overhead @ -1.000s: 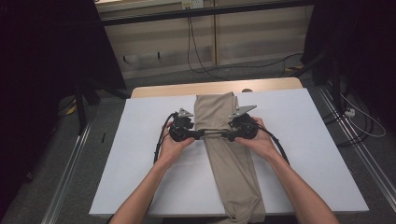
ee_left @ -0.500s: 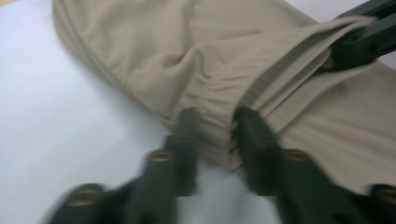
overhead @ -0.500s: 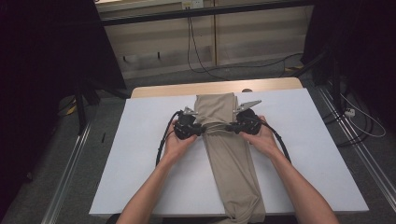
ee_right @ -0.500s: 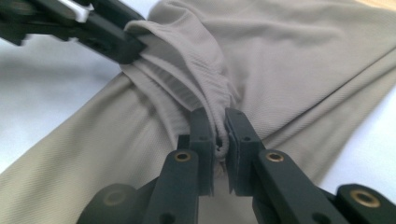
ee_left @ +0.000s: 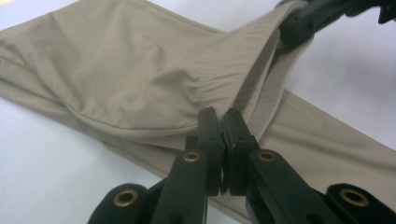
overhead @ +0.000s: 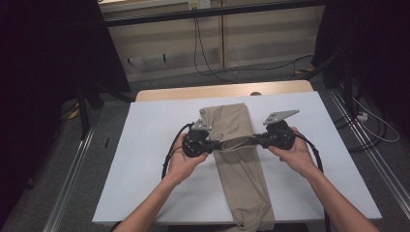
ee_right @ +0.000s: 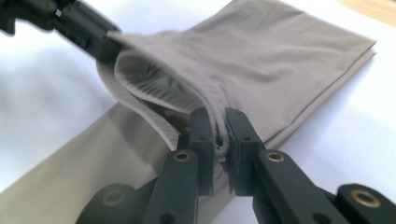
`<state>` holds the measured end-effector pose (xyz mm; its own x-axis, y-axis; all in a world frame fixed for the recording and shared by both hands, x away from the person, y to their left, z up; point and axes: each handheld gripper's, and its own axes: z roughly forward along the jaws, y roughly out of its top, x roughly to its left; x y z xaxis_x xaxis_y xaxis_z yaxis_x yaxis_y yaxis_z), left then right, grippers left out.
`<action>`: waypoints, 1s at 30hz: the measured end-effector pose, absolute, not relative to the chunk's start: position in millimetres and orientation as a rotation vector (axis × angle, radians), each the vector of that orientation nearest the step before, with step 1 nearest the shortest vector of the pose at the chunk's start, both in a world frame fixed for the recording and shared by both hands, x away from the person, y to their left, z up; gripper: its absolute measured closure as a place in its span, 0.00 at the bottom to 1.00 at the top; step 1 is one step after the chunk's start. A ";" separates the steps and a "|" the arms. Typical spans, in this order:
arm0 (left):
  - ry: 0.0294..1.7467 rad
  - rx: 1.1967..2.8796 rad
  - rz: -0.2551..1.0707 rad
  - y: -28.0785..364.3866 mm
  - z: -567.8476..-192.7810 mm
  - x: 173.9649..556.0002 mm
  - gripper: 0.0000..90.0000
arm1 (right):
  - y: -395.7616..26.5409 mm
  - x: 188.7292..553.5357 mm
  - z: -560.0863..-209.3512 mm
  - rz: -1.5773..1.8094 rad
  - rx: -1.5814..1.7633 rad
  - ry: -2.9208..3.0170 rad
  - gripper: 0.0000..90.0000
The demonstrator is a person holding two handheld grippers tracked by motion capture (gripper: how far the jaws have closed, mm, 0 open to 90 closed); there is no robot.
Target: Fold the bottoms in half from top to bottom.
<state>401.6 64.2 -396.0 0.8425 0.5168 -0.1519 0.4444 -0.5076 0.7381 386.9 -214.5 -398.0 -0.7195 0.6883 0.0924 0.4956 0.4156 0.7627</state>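
A beige garment (overhead: pixel 241 179), folded into a long strip, lies down the middle of the white table (overhead: pixel 145 140) and hangs over the near edge. My left gripper (overhead: pixel 218 144) is shut on its left edge and my right gripper (overhead: pixel 255 140) on its right edge, jaws pointing at each other. Both pairs of jaws have just been closing onto the cloth. In the left gripper view the left gripper (ee_left: pixel 225 122) pinches a raised fold of the garment (ee_left: pixel 116 70). In the right gripper view the right gripper (ee_right: pixel 218 123) clamps a ribbed hem of the garment (ee_right: pixel 280 56), lifted off the table.
A strip of wooden tabletop (overhead: pixel 222 91) shows beyond the white surface. Metal rails (overhead: pixel 72 174) run along the floor on both sides, and cables (overhead: pixel 367 125) lie at the right. Bare white table lies left and right of the garment.
Both grippers have shut on the garment's side edges and risen. The hands have drawn apart, the right one shifting rightward, and the cloth between them has come up off the table.
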 end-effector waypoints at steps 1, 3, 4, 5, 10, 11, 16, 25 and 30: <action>0.695 2.185 0.102 64.6 -395.3 396.3 0.98 | -214.1 379.8 -397.9 1.185 1.035 2.439 0.92; 0.678 2.185 0.065 67.2 -392.8 384.2 0.98 | -214.9 365.4 -397.4 1.194 1.018 2.459 0.92; 0.662 2.190 0.067 67.9 -392.0 377.1 0.98 | -215.6 358.2 -397.3 1.197 1.003 2.464 0.92; 0.649 2.195 0.063 68.5 -391.6 370.3 0.98 | -216.7 351.6 -397.5 1.211 1.005 2.472 0.92; 0.611 2.217 0.040 72.3 -390.8 342.5 0.98 | -215.2 319.9 -399.3 1.219 0.995 2.507 0.92; 0.613 2.211 0.028 73.6 -390.1 337.3 0.98 | -214.7 313.8 -399.2 1.222 0.995 2.516 0.92; 0.572 2.242 -0.022 74.5 -393.1 312.2 0.98 | -214.9 284.8 -399.7 1.232 0.976 2.563 0.92; 0.533 2.366 -0.099 60.4 -423.1 286.7 0.98 | -213.9 252.4 -420.1 1.074 0.919 2.656 0.91; 0.524 2.370 -0.113 60.6 -426.0 284.4 0.83 | -214.1 248.2 -431.4 1.061 0.925 2.683 0.79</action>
